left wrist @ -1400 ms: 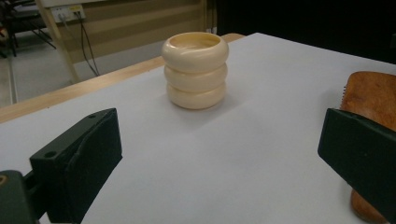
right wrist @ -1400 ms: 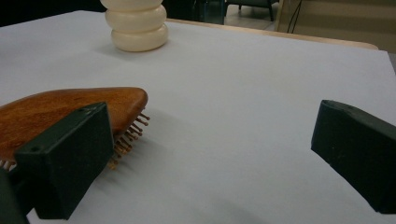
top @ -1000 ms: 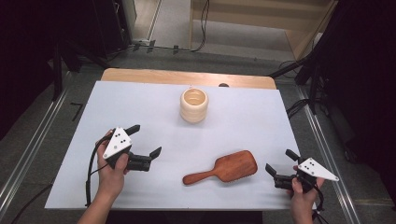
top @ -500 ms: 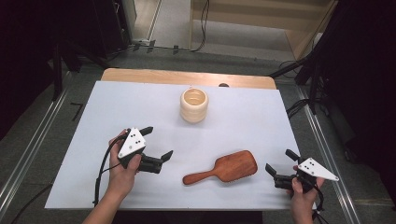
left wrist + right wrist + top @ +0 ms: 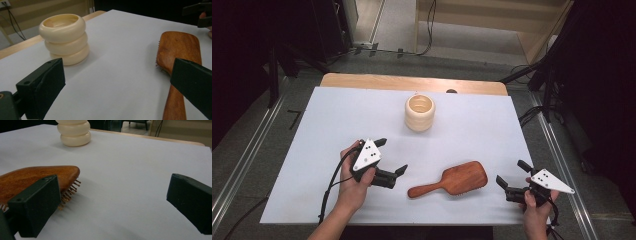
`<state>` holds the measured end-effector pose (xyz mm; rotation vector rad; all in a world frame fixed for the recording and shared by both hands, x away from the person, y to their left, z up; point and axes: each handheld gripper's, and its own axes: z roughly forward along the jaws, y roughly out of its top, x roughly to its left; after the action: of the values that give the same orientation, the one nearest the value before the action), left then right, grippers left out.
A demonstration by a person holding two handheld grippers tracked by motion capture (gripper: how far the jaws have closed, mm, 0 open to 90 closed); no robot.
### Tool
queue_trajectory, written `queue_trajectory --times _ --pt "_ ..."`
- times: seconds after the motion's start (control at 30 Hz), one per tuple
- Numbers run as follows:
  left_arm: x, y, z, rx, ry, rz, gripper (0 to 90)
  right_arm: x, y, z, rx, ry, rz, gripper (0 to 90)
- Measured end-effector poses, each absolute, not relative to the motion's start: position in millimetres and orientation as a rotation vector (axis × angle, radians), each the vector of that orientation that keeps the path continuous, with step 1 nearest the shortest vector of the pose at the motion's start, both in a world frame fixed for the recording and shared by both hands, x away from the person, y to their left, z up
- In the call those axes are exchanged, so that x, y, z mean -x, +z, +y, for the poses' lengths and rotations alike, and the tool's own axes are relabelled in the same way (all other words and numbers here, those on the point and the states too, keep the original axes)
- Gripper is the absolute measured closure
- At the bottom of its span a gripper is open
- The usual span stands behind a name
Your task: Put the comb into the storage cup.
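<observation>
A wooden hairbrush [image 5: 452, 181] lies bristles down on the white sheet, its handle pointing left. My left gripper [image 5: 392, 156] is open just left of the handle end, jaws aimed right, holding nothing. In the left gripper view the brush [image 5: 178, 47] runs along the right jaw of the left gripper [image 5: 117, 85]. My right gripper [image 5: 512, 172] stands open a short way right of the brush head. In the right gripper view the brush [image 5: 32, 180] sits behind the left jaw of the right gripper [image 5: 112, 202], with bare sheet between the jaws.
A cream ribbed cup [image 5: 419, 112] stands upright at the back middle, also seen as the cup [image 5: 63, 37] and the cup [image 5: 75, 132]. The white sheet [image 5: 337, 115] covers a wooden table [image 5: 362, 80]. Metal rails and cables run along both sides.
My left gripper has moved right, from the left part of the sheet to just beside the brush handle. The right gripper, brush and cup have stayed put.
</observation>
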<state>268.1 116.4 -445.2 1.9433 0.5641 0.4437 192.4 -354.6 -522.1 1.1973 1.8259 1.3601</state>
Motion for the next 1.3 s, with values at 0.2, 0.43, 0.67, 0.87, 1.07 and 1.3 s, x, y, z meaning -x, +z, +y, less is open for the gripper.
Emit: queue_trajectory --times 0.2,0.43,0.67,0.87,1.07,1.3 --pt "-268 -450 104 -1.977 0.412 0.543 0.1 -193 -522 -355 -1.196 1.359 1.826 0.0" --pt "-266 -453 91 -2.012 0.399 0.515 0.1 -193 -522 -355 -1.195 1.359 1.827 0.0" --pt "-266 -457 79 -2.04 0.375 0.498 0.1 -193 -522 -355 -1.196 1.361 1.828 0.0" --pt "-266 -460 70 -2.067 0.359 0.493 0.1 -193 -522 -355 -1.196 1.362 1.828 0.0" --pt "-265 -462 62 -2.092 0.342 0.477 0.1 -193 -522 -355 -1.196 1.362 1.829 0.0" --pt "-264 -464 54 -2.109 0.322 0.456 0.1 -193 -522 -355 -1.196 1.362 1.832 0.0"
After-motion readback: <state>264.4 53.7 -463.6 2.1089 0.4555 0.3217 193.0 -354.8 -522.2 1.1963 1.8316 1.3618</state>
